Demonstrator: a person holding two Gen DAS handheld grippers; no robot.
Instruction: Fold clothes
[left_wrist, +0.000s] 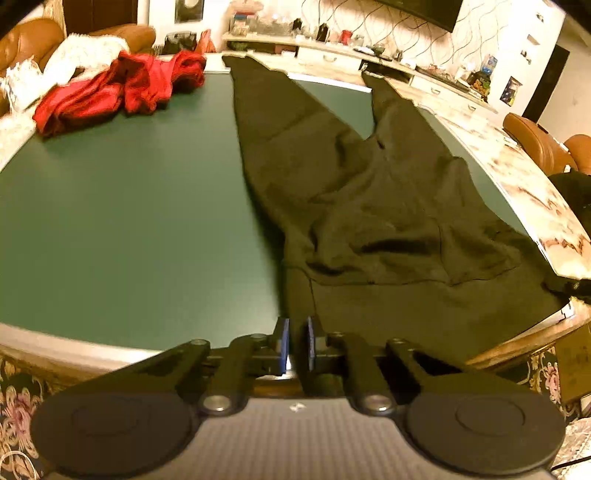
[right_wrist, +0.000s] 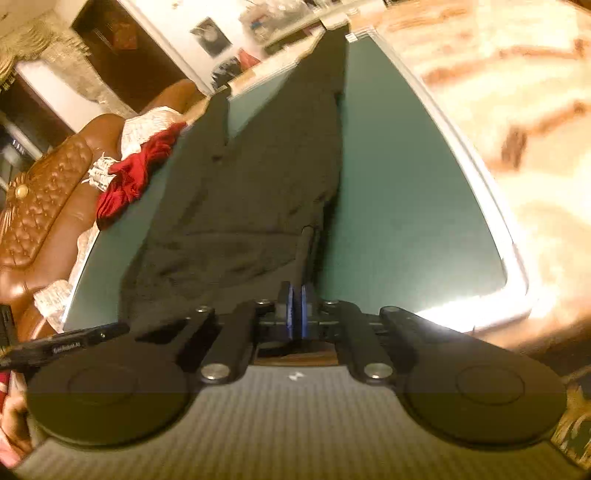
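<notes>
Black trousers (right_wrist: 243, 192) between right gripper (right_wrist: 296, 314) fingers (right_wrist: 285, 312)

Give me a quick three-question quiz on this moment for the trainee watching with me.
1. True or false: the black trousers lie with both legs stretched across the green table.
2. Which garment is bunched up at the table's far corner: A) red cloth B) blue towel C) striped shirt?
3. What does the left gripper pinch?

Key: 1 true. 2 A. 3 The near edge of the trousers, at the waist end.
</notes>
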